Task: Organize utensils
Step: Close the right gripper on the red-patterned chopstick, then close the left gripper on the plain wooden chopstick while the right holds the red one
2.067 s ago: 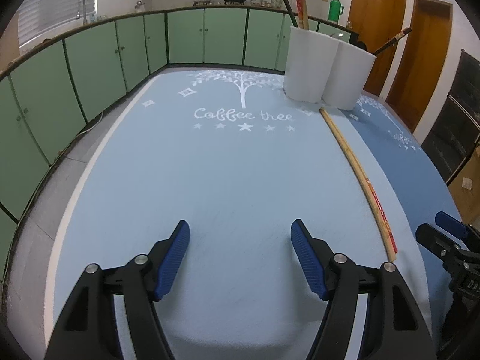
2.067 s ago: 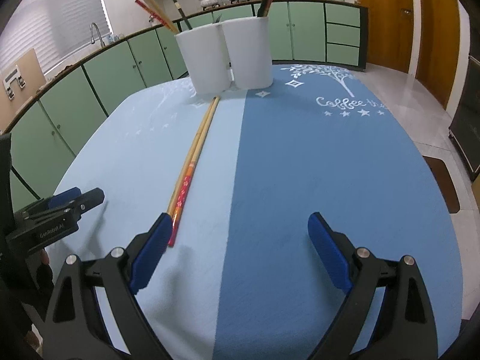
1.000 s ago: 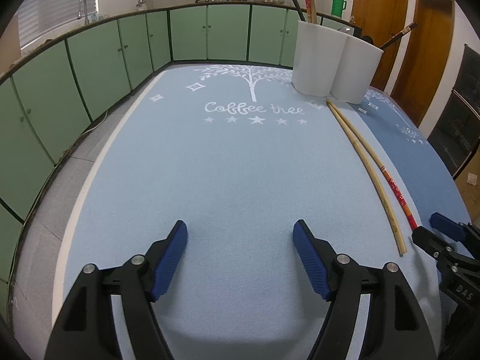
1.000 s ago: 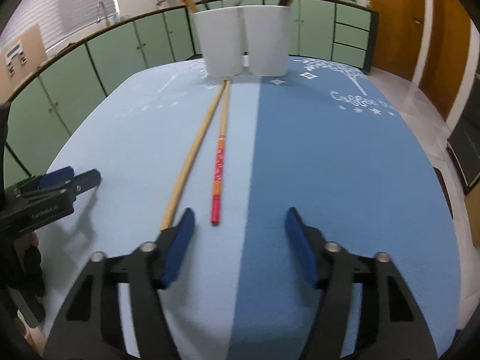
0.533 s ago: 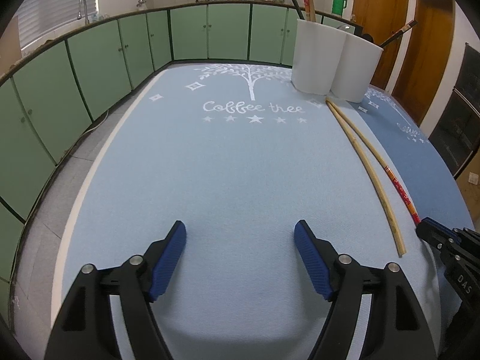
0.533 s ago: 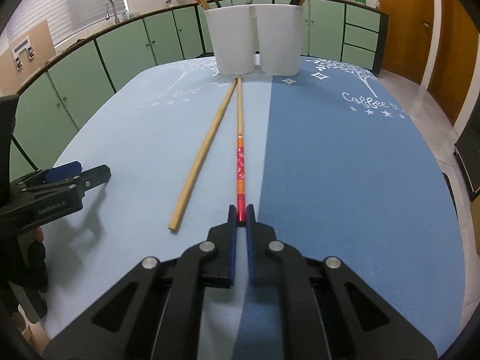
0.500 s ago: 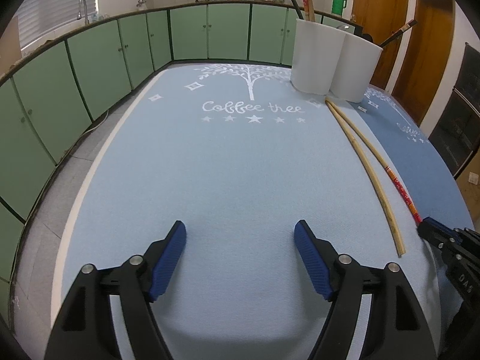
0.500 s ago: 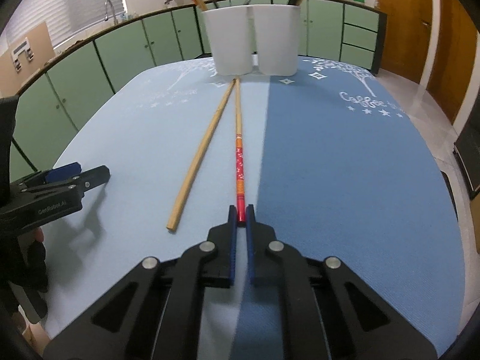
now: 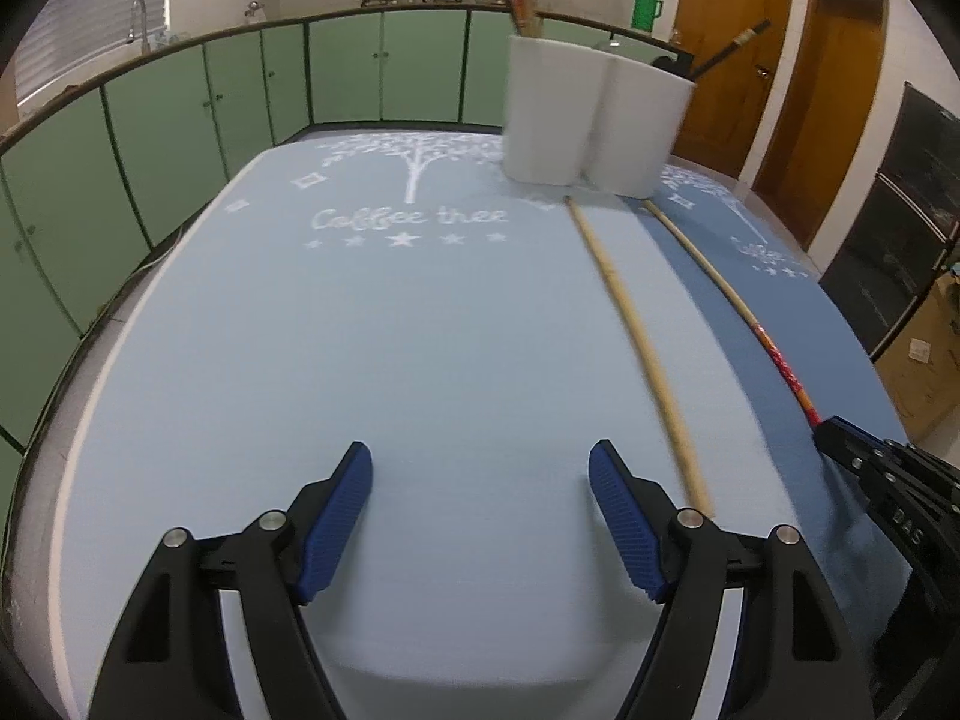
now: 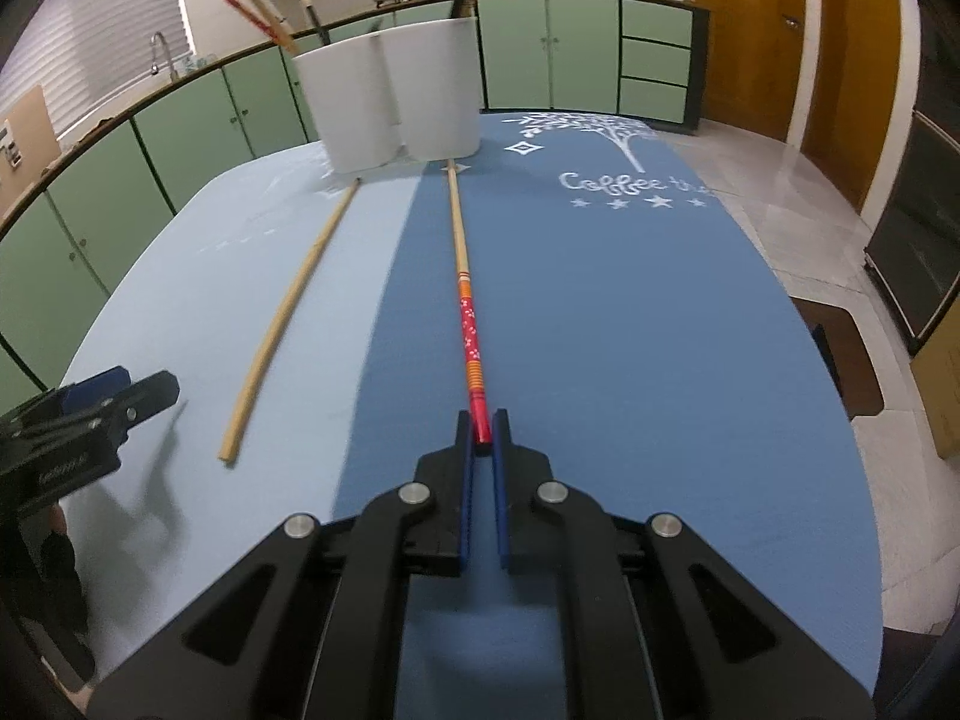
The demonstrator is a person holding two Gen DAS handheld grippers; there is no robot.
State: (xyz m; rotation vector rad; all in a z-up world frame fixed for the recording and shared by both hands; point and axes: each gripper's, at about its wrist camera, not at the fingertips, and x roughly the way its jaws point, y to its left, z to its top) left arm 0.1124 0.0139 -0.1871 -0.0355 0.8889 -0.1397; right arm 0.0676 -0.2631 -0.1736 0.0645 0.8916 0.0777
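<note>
With the right gripper [image 10: 482, 429] pinching the red end of the red-patterned chopstick [image 10: 467, 312], which lies on the dark-blue mat [image 10: 630, 312] pointing at the white holders [image 10: 390, 102], lift it level before tipping the tip into a cup; the end-grip may pivot. Left gripper [image 9: 480, 504] hovers, fingers spread, empty. Left view shows the plain chopstick [image 9: 630, 324] just beside its right finger; the right view alone shows the pinch.

Red chopstick [image 10: 468, 324] swung rightward (away from its mate).
</note>
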